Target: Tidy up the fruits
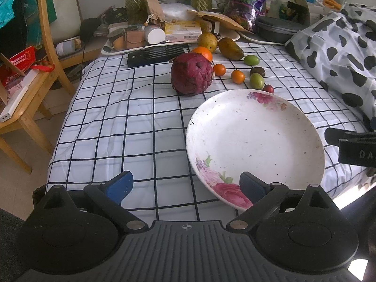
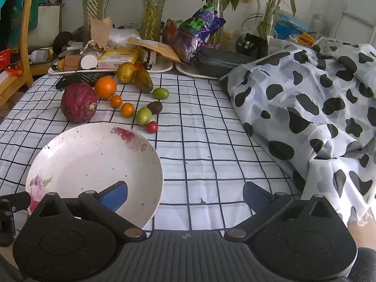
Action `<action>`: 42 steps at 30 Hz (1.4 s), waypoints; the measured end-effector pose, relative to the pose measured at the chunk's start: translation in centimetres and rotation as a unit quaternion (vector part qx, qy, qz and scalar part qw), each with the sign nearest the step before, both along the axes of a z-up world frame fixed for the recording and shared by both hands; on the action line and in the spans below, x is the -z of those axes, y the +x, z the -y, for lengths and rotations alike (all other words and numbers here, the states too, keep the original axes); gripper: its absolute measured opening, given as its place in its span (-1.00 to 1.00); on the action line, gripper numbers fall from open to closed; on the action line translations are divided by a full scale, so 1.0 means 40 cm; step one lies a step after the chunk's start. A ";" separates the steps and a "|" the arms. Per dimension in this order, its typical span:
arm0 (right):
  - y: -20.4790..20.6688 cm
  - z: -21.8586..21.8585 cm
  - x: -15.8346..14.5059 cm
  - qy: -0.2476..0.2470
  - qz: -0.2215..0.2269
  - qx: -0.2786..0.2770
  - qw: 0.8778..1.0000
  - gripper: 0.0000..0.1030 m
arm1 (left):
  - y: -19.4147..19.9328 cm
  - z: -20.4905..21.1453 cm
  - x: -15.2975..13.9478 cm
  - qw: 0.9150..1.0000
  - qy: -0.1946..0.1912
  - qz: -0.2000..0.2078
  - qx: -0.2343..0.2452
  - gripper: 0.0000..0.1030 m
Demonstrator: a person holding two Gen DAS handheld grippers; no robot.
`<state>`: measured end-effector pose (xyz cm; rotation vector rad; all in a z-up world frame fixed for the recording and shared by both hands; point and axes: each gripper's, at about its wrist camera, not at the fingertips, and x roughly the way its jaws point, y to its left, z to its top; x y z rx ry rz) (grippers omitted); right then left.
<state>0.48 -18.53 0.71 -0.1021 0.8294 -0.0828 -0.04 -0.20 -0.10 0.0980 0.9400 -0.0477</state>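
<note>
Both tongs hang apart, gripping nothing: left tongs (image 1: 185, 188), right tongs (image 2: 185, 193). The plate (image 2: 70, 164) sits near on the table (image 2: 211, 141). Fruits (image 2: 127, 109) cluster beyond it.

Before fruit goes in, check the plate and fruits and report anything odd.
The plate is dirty: dark specks are scattered across its white inside. It holds no fruit. The fruits, including the big dark-red fruit, lie loose on the checked cloth behind it. Both grippers are open.

Glossy ceramic-looking plate (image 1: 256, 141) on matt checked cloth (image 1: 122, 122).
</note>
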 end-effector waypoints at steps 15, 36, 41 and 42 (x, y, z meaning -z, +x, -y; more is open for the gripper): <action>0.027 0.003 -0.004 0.014 0.003 0.010 1.000 1.00 | 0.002 0.000 0.000 1.000 0.003 0.002 0.000 0.91; 0.143 0.019 -0.024 0.074 0.012 0.002 0.997 1.00 | 0.096 -0.028 -0.022 0.999 0.020 0.025 0.004 0.91; 0.202 0.012 -0.022 0.037 -0.009 0.021 0.999 1.00 | 0.149 -0.041 -0.022 0.999 0.029 0.031 0.001 0.91; 0.211 0.007 -0.019 0.020 -0.011 0.028 0.999 1.00 | 0.161 -0.043 -0.022 0.999 0.030 0.032 0.001 0.91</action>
